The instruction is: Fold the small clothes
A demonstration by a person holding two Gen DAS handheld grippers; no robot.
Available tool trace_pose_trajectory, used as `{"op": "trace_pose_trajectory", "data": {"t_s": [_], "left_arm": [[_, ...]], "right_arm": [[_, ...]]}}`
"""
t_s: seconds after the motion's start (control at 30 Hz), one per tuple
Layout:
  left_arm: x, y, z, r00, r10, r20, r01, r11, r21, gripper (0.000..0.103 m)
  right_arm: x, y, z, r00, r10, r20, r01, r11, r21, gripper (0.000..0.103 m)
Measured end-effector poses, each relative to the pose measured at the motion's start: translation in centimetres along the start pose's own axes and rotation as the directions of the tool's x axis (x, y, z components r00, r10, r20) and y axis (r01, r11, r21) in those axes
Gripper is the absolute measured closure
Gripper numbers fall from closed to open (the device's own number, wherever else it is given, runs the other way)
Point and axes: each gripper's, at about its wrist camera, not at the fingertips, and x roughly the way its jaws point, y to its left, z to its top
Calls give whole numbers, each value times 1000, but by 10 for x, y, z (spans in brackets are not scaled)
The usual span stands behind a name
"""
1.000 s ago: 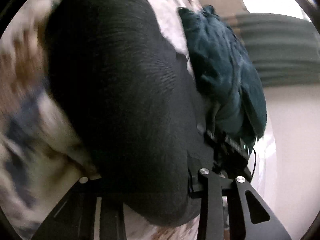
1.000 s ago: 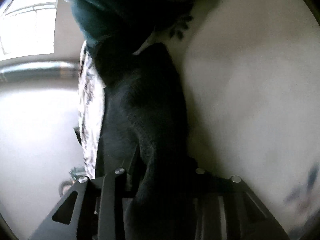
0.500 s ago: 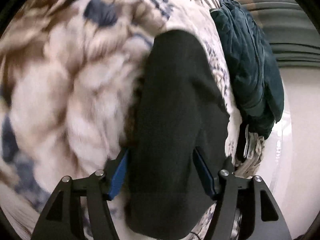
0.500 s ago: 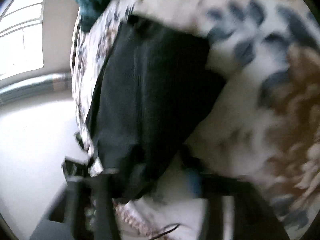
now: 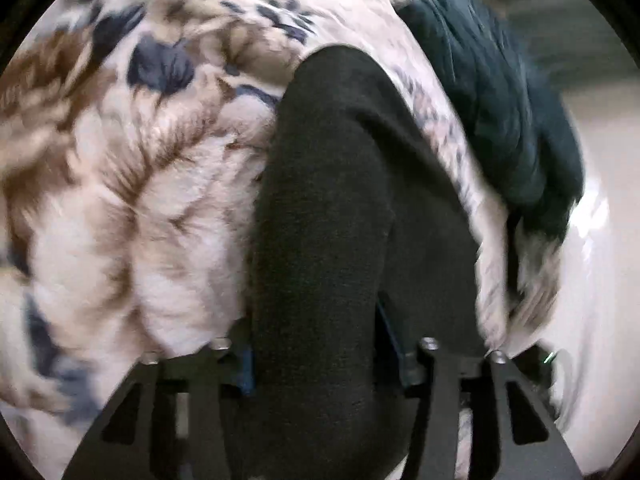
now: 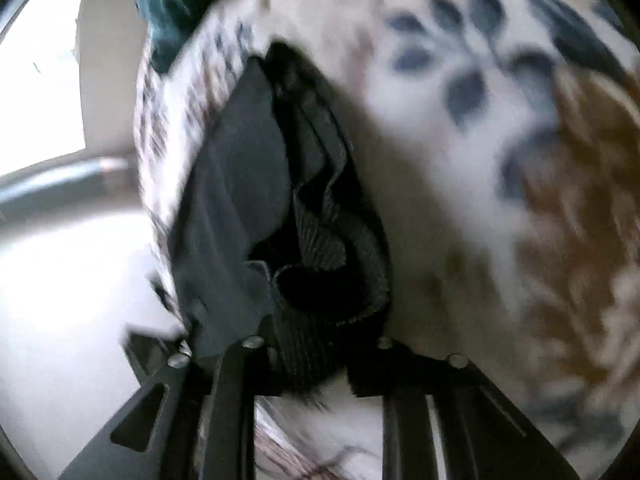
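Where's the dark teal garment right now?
In the left wrist view the dark teal garment lies bunched at upper right, on the floral blanket's far edge just beyond the black garment; the right wrist view shows it top left.

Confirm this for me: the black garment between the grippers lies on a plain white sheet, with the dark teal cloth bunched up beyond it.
Not quite. The black garment lies on a fleecy blanket printed with brown and dark blue leaves, not a plain white sheet. The left wrist view shows the pattern clearly. The rest holds: the dark teal cloth is bunched up beyond it.
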Motion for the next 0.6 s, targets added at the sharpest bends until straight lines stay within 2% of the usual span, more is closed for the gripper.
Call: {"op": "trace_pose_trajectory", "data": {"t_s": [0.03,0.07,0.13,0.2,0.3,0.37,0.43,0.5,0.6], "left_arm": [[-5,-6,-4,1000,22,-10,-21,999,42,43],[-8,-10,-7,999,40,-14,-39,998,57,38],[-21,-14,-18,997,73,-3,-73,996,54,37],[-27,-15,-27,996,86,21,-87,996,33,35],[-30,-17,-40,989,134,62,-135,991,2,35],[-29,-15,-44,986,148,81,-146,989,-36,35],[-29,-14,-48,984,155,89,-150,987,-52,35],[-30,-16,-48,982,164,91,-160,986,-54,35],[-34,-23,-44,976,200,88,-199,980,-23,35]], "right_arm": [[-4,-5,-2,997,-76,-31,76,997,0,53],[-13,-7,-2,994,-104,-18,104,995,5,50],[-40,-8,-1,992,-115,53,115,993,7,50],[-67,3,4,976,-168,136,172,985,-18,48],[-78,41,15,955,-189,230,228,960,-160,43],[-65,64,24,950,-214,226,272,924,-269,43],[-32,76,32,940,-306,147,339,869,-361,44],[-15,70,29,901,-418,118,430,818,-382,68],[-23,44,24,895,-437,85,439,833,-336,68]]}}
